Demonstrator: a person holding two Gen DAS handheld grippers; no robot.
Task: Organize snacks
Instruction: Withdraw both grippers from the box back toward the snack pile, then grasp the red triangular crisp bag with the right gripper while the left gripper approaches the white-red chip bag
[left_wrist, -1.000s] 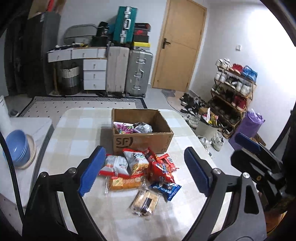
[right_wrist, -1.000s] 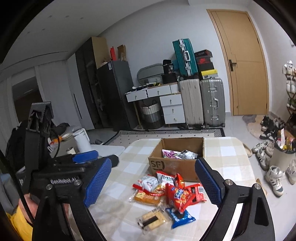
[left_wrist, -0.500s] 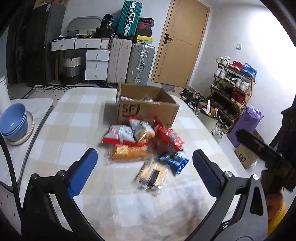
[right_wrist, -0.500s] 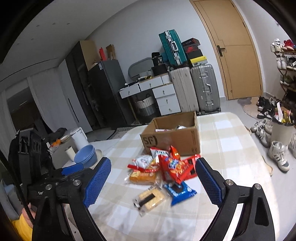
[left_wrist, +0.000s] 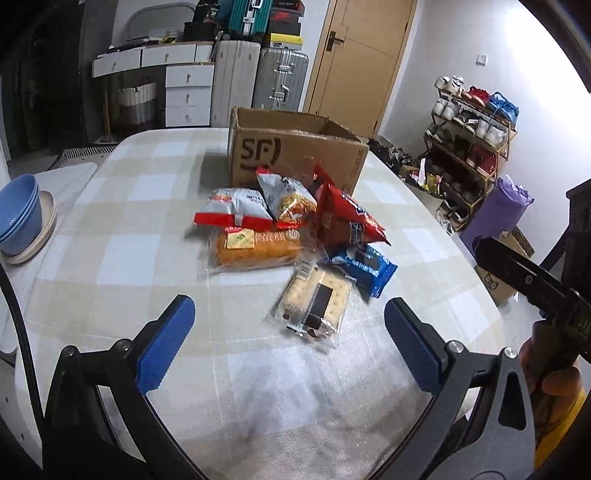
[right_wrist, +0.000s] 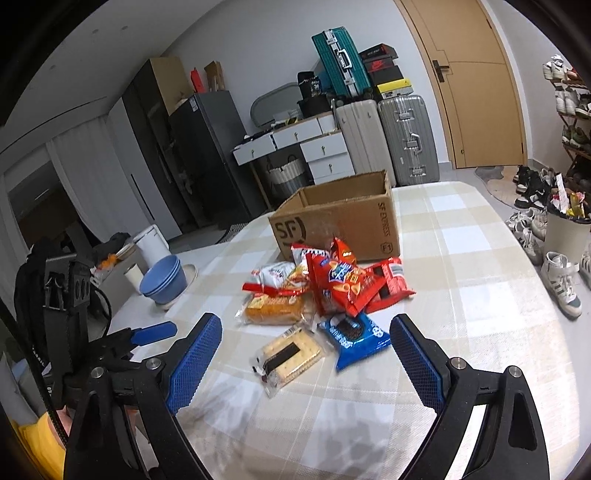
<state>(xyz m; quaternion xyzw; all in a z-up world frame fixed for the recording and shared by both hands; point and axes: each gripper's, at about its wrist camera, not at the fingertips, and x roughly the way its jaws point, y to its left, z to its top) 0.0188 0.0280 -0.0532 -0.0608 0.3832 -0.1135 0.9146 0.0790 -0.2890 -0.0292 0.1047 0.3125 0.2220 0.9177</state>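
Left wrist view: the cracker pack (left_wrist: 314, 301) lies nearest on the checked table (left_wrist: 122, 258), before the cardboard box (left_wrist: 295, 155). Both grippers, left gripper (left_wrist: 288, 341) and right gripper (right_wrist: 306, 363), have dropped closer, jaws apart, empty; pickup looks imminent.

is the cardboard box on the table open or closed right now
Open. The cardboard box shows no lid or flaps across its top; the right wrist view looks over the rim onto its bare inner walls. What it holds cannot be told from here.

table (left_wrist: 110, 266) | checked cloth | box (left_wrist: 295, 155) | snack packets (left_wrist: 258, 229)
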